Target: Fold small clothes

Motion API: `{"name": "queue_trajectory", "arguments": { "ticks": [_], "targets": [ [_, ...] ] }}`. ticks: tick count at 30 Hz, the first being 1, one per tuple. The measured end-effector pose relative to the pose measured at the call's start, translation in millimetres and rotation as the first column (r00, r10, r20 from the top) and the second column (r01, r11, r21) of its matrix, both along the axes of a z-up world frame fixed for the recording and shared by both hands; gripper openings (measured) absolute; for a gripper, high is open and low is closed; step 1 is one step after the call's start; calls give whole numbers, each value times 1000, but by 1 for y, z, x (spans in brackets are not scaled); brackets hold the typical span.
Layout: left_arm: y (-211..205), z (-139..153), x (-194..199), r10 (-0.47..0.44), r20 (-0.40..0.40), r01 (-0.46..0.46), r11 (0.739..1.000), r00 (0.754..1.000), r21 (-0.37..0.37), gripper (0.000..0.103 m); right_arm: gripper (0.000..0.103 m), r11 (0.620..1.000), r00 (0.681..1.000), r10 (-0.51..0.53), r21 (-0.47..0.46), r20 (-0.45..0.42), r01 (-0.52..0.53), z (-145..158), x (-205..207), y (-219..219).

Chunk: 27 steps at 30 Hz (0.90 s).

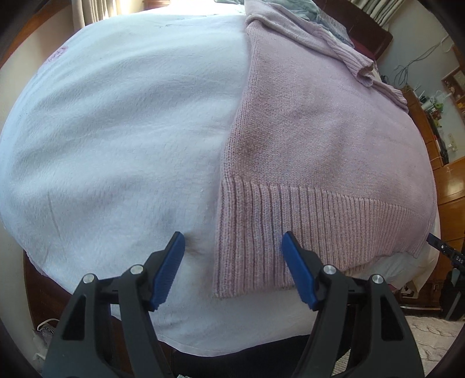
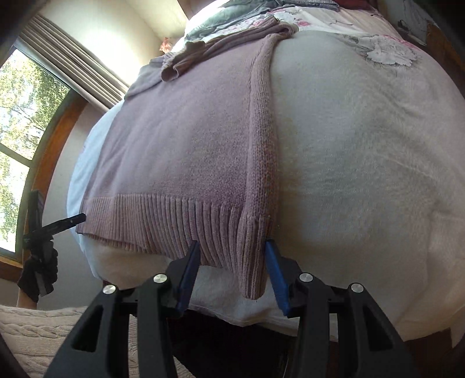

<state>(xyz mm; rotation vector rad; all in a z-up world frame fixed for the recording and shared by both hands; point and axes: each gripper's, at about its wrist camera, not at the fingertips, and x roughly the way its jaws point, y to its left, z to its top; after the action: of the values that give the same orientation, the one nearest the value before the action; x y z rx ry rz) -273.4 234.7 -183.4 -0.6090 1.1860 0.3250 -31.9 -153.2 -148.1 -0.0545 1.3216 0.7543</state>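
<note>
A lilac knit sweater [image 1: 319, 130] lies flat on a white blanket [image 1: 116, 130] on a bed, with a sleeve [image 1: 334, 49] folded across its top. My left gripper [image 1: 232, 244] is open at the bed's near edge, and the left corner of the ribbed hem [image 1: 247, 261] lies between its blue pads. In the right wrist view the sweater [image 2: 180, 151] shows its right side seam. The right corner of the hem [image 2: 252, 270] hangs between the pads of my right gripper [image 2: 232, 247], which is open.
A window with curtains [image 2: 78, 58] is to the left of the bed. Wooden shelves [image 1: 436, 122] stand on the right. A cream cable-knit rug [image 2: 29, 334] covers the floor. Floral bedding [image 2: 386, 52] and grey clothes [image 2: 232, 14] lie at the far end. A gloved hand [image 2: 40, 270] holds the left tool.
</note>
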Motion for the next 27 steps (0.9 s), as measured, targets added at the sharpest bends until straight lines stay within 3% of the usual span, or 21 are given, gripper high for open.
{"name": "queue_trajectory", "arguments": {
  "ticks": [17,19,22,24,27],
  "targets": [
    [-8,-7,7,0,47,5,994,999,-110,68,47,1000,996,-22,4,-87,22,-39,0,-8],
    [-10,-6,9,-8,50,14,994,999,-110,64,45,1000,995,-14,12,-98,16,-41,-1,-7],
    [-8,-7,9,3,50,2,994,999,-111,54,27,999,992,3,41,-125,2,-44,-1,-5],
    [-4,-7,6,22,60,-14,992,998,-126,42,14,998,991,15,66,-134,-6,-42,-2,-4],
    [2,-4,2,41,92,-25,985,995,-169,23,12,993,989,41,111,-145,-25,-34,-4,-5]
  ]
}}
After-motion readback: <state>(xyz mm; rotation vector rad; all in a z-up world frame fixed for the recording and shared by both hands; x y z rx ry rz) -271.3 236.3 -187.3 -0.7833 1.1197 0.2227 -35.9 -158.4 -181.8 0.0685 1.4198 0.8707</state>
